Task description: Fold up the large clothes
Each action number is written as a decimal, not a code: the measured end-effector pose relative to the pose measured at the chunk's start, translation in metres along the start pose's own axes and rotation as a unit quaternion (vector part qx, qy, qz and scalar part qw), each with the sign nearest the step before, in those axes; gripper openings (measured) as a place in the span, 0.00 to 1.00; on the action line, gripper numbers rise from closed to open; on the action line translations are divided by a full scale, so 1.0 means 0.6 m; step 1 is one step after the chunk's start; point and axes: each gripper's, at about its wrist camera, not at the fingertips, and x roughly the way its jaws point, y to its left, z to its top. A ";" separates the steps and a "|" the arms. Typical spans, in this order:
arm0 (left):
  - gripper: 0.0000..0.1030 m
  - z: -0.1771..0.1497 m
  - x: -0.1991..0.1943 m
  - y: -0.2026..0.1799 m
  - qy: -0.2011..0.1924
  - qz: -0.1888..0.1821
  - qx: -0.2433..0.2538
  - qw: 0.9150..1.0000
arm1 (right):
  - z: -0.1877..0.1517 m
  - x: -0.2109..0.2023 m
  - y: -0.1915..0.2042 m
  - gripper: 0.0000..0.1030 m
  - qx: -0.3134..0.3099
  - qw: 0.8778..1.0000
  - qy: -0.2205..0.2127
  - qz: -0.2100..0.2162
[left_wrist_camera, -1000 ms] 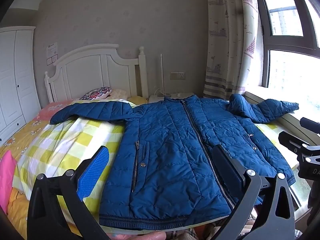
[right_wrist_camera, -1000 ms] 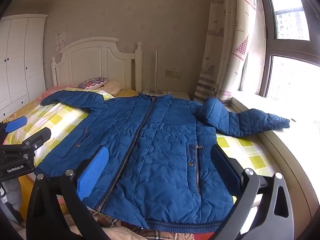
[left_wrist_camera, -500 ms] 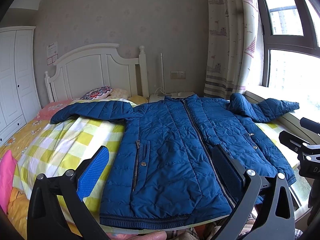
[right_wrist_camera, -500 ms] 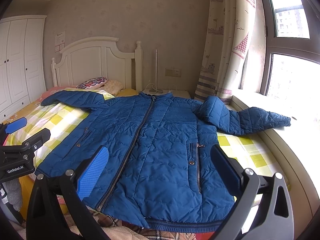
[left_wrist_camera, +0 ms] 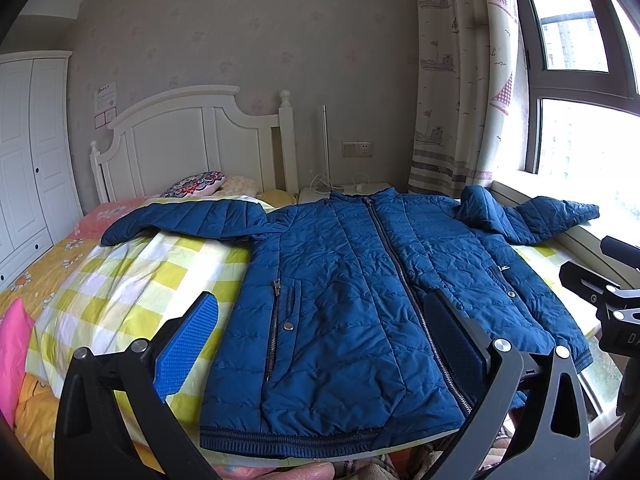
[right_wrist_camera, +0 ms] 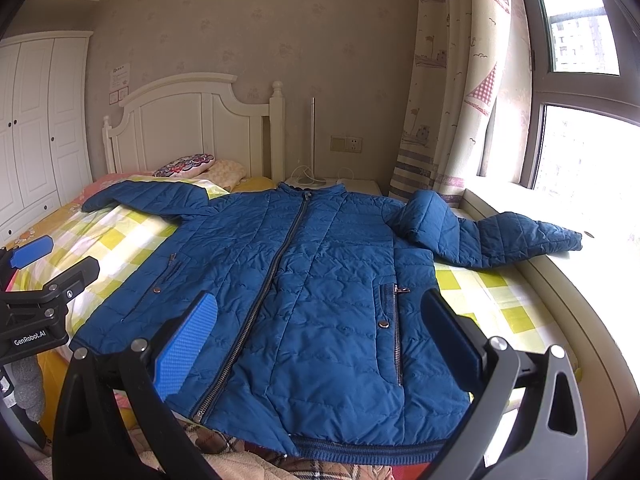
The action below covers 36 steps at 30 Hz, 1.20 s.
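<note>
A blue quilted jacket (left_wrist_camera: 360, 300) (right_wrist_camera: 304, 280) lies front up and zipped on the bed, hem toward me, collar toward the headboard. Its left sleeve (left_wrist_camera: 188, 220) stretches across the checked bedcover; its right sleeve (right_wrist_camera: 492, 236) bends and reaches onto the window sill. My left gripper (left_wrist_camera: 324, 344) hovers open above the hem, nothing between its blue pads. My right gripper (right_wrist_camera: 324, 340) is likewise open over the lower front, holding nothing. Each gripper shows at the edge of the other's view: the right gripper (left_wrist_camera: 612, 304) and the left gripper (right_wrist_camera: 36, 300).
The bed has a yellow checked cover (left_wrist_camera: 120, 292) and a white headboard (left_wrist_camera: 192, 140) with pillows (left_wrist_camera: 196, 184). A white wardrobe (left_wrist_camera: 28, 152) stands at left. A curtain (left_wrist_camera: 460, 80), window sill (right_wrist_camera: 600, 264) and window flank the right side. A nightstand (left_wrist_camera: 344, 192) sits behind the collar.
Both views have shifted only slightly, a small drift of the grippers. The jacket lies as before and both grippers stay open.
</note>
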 end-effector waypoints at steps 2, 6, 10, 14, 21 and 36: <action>0.96 -0.002 0.000 0.002 -0.001 -0.001 0.000 1.000 | -0.001 0.000 0.001 0.98 0.000 1.000 0.000 0.000; 0.96 -0.006 0.000 0.003 -0.001 -0.001 0.000 1.000 | 0.000 0.000 0.000 0.98 0.001 1.000 0.000 0.000; 0.96 0.001 -0.001 -0.001 0.000 -0.001 -0.001 1.000 | -0.001 0.000 0.001 0.98 0.001 1.000 0.001 0.001; 0.96 0.000 -0.001 0.000 0.000 0.000 0.000 1.000 | 0.000 0.000 0.000 0.98 0.001 1.000 0.001 0.002; 0.96 0.002 -0.001 -0.001 0.000 0.000 0.000 1.000 | 0.000 0.001 0.000 0.98 0.001 1.000 0.001 0.002; 0.96 0.001 0.001 0.001 0.003 0.001 0.002 1.000 | -0.004 0.003 -0.002 0.98 0.012 1.000 0.005 0.016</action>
